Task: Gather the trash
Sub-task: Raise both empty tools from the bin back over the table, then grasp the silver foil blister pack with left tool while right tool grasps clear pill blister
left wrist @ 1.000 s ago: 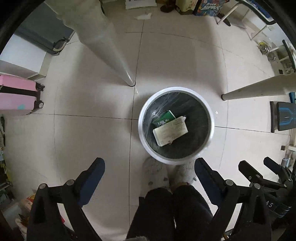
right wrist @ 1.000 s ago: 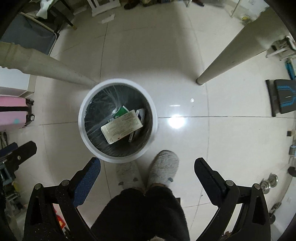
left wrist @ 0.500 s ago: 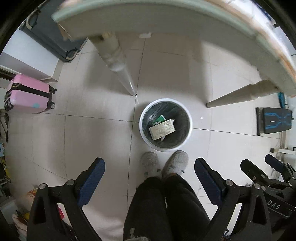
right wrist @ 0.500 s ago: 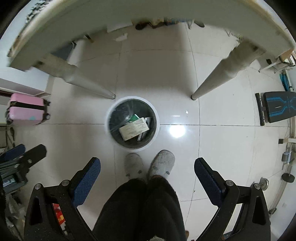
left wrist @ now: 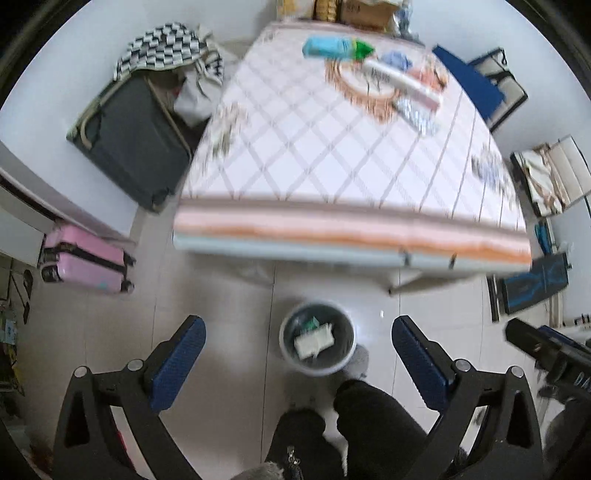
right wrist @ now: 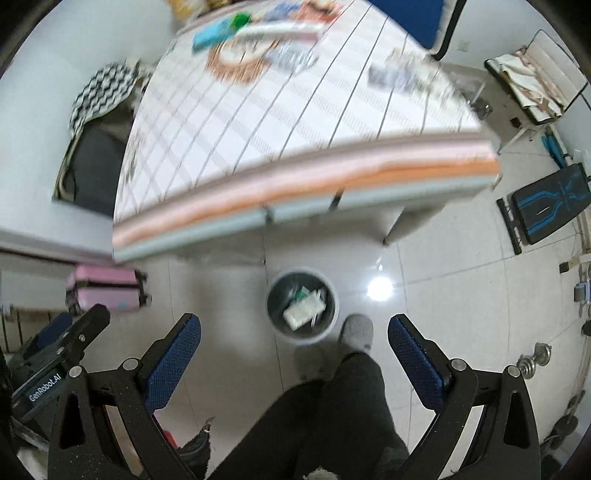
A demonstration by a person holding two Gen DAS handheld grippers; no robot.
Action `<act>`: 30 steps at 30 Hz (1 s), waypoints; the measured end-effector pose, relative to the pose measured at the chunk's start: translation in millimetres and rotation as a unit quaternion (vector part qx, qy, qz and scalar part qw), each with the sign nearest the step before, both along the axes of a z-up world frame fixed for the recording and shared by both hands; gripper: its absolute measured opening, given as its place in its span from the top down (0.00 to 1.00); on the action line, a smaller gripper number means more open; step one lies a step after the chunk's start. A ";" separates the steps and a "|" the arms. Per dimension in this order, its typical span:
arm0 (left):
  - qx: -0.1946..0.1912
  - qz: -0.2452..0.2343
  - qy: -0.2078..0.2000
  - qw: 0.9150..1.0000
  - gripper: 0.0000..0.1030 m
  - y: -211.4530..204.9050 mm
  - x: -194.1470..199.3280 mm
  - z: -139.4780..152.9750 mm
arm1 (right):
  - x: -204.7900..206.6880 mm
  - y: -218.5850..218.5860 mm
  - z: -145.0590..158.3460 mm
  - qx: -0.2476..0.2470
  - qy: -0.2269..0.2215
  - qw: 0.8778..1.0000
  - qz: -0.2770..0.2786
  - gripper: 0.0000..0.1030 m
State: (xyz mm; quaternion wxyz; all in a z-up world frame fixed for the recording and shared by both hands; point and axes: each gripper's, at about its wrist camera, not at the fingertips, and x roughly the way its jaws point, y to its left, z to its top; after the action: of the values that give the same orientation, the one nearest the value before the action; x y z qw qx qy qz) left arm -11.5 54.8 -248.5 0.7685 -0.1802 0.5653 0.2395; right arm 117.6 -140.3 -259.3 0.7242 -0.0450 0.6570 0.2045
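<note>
Left gripper [left wrist: 297, 345]: fingers spread wide with nothing between them, held above the floor and looking down on the bin and the near edge of the table.
Right gripper [right wrist: 293, 341]: fingers likewise spread wide and empty, held at about the same height; its tip also shows at the right edge of the left view.
Trash bin [left wrist: 317, 343]: round, white-rimmed, dark-lined, standing on the tiled floor just near of the table's front edge; the person's grey slipper [right wrist: 356, 332] is just beside its near right rim.
Trash in bin: a pale flat carton [left wrist: 314, 339] lies on top, with a green packet [left wrist: 308, 325] showing on its far side.
Table [left wrist: 332, 147]: covered in a white diamond-patterned cloth with an orange and pink border.
Trash on table: at the far end lie a light blue packet with a green end [left wrist: 334, 47], a long white tube-like pack [left wrist: 400, 85], and a crinkled silvery wrapper [left wrist: 415, 110]; all are blurred.
Only in the left view: the whole pink suitcase [left wrist: 85, 264] sharply, and the dark open case [left wrist: 136, 136] left of the table with its contents.
Only in the right view: a bright light reflection [right wrist: 380, 287] on the floor right of the bin, dumbbells [right wrist: 533, 360] at the near right, and the full black and blue bench [right wrist: 546, 203].
Either view: the blue chair [right wrist: 410, 18] at the far right corner of the table.
</note>
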 end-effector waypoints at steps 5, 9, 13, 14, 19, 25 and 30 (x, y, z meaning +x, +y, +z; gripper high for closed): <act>-0.006 0.017 0.006 1.000 0.00 14.8 65.2 -9.2 | 98.6 -0.9 11.8 -0.034 -0.030 0.999 -0.021 0.01; -0.009 0.039 0.032 0.999 0.00 22.3 142.4 -28.9 | 197.2 -6.0 -19.6 -0.054 -0.026 0.997 -0.046 0.01; -0.020 0.058 0.074 0.995 0.00 27.8 213.1 -55.7 | 293.2 -2.6 -84.2 -0.084 0.009 0.995 -0.058 0.01; -0.025 0.062 0.088 0.994 0.00 30.1 230.3 -65.3 | 306.1 0.7 -99.8 -0.091 0.021 0.994 -0.059 0.01; -0.053 0.084 0.126 0.987 0.00 40.6 287.8 -96.8 | 358.8 13.9 -158.3 -0.098 0.082 0.989 -0.074 0.01; -0.089 0.086 0.128 0.984 0.00 48.5 343.3 -109.4 | 371.7 23.7 -158.0 -0.126 0.049 0.984 -0.115 0.20; -0.149 0.100 0.124 0.976 0.00 58.7 400.7 -127.2 | 391.8 27.1 -143.5 -0.102 0.045 0.989 -0.098 0.41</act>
State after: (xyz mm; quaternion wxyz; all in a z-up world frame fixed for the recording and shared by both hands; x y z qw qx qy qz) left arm 389.2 113.5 -375.7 0.6295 -0.3172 0.6643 0.2486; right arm 509.4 -113.2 -402.8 0.7019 -0.0446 0.7077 0.0666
